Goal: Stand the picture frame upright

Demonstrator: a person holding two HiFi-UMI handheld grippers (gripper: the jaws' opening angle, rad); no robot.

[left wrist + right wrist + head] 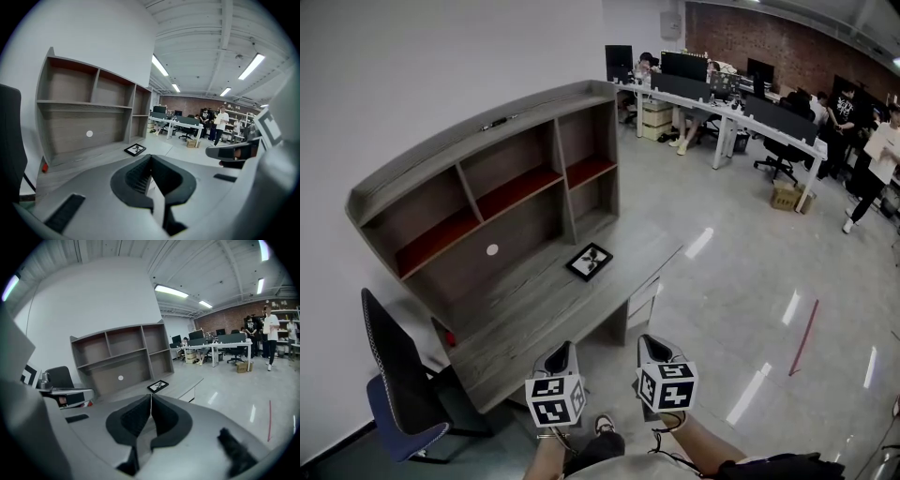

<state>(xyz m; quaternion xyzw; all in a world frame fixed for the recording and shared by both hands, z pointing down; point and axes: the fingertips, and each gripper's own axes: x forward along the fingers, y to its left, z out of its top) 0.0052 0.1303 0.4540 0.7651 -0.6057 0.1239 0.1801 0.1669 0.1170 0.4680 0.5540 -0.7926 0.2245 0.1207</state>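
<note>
Head view: frame (590,262) flat on desk (516,309), well ahead, long side along desk edge; left claw (563,352), right claw (653,343) pressed together, empty; neither nearer, we judge.

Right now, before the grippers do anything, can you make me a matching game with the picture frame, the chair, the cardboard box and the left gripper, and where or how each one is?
Things:
1. picture frame
2. chair
3. cardboard box
4. left gripper

Where or how:
A. on the floor by the far office tables
B. jaws shut, nothing between them
C. lying flat on the desk
D. standing beside the desk, at the head view's left

Pairs: 1-C, 2-D, 3-A, 4-B.
</note>
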